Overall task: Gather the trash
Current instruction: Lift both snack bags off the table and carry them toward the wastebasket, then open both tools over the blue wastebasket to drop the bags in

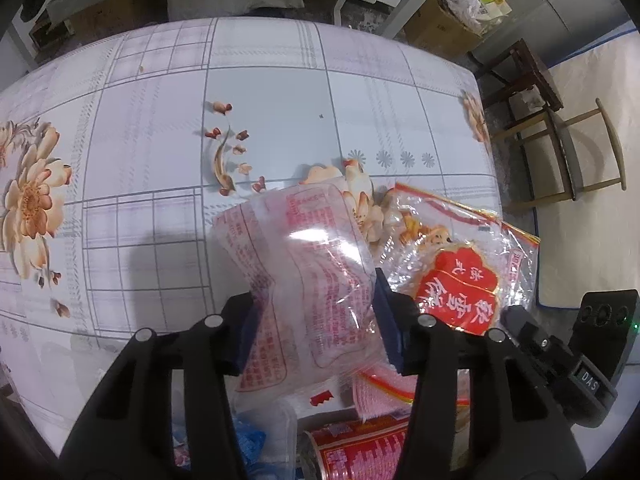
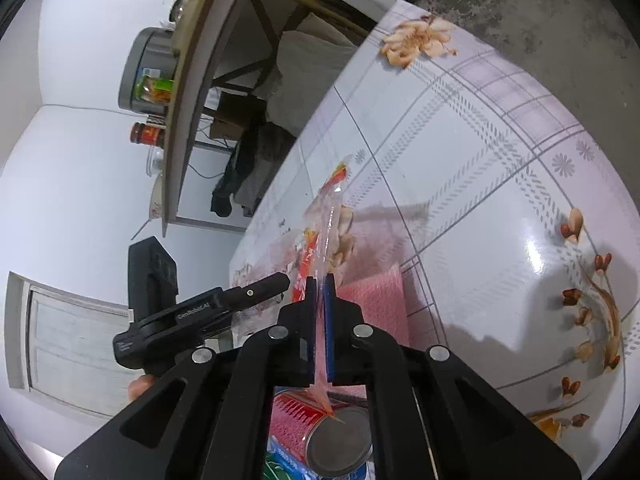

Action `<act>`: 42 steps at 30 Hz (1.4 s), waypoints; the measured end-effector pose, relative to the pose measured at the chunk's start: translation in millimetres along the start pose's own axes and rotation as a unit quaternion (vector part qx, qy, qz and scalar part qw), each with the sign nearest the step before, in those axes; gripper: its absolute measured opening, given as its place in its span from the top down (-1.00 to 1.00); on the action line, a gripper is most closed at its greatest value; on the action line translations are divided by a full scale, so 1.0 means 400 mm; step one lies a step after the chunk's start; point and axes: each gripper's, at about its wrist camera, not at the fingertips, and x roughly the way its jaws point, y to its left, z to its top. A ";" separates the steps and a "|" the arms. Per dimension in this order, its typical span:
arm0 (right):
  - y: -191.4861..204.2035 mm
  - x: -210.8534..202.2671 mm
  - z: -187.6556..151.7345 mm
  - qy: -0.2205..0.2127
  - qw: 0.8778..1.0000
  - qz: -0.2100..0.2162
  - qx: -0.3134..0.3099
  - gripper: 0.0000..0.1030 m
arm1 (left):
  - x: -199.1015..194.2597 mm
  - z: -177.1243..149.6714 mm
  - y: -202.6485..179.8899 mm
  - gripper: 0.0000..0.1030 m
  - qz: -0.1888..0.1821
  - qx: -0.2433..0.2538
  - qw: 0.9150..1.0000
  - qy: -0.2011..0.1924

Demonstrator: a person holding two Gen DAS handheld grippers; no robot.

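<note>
1. I count two clear wrappers: a crumpled one with red print [image 1: 304,280] at the centre of the left view, and a flat one with a red and gold label [image 1: 460,272] to its right. One red can [image 1: 352,448] lies at the bottom edge, beside a pink sheet [image 1: 380,396] and some blue plastic [image 1: 248,444]. All of it sits on one flowered tablecloth [image 1: 160,140].

2. My left gripper [image 1: 316,320] stands about half open, its blue pads on either side of the crumpled wrapper; the pads touch its sides, and I read this as a loose hold on it.

3. My right gripper [image 2: 319,328] is closed on the edge of the labelled wrapper [image 2: 326,232], which stands up thin between the pads at the frame's centre.

4. Only the right view shows the can's grey end [image 2: 340,440] and the left gripper's side [image 2: 224,304] at lower left, with a fingertip [image 2: 140,386] under it, plus a shelf with jars [image 2: 148,134] at upper left.

5. Only the left view shows the label's face, a wooden chair [image 1: 560,148] at right, and a cardboard box [image 1: 440,28] at upper right.
</note>
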 end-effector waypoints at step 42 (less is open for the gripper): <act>-0.370 -0.901 -0.266 -0.277 0.956 -0.043 0.085 0.95 | -0.072 -0.399 -0.678 0.17 -0.163 0.259 0.950 0.063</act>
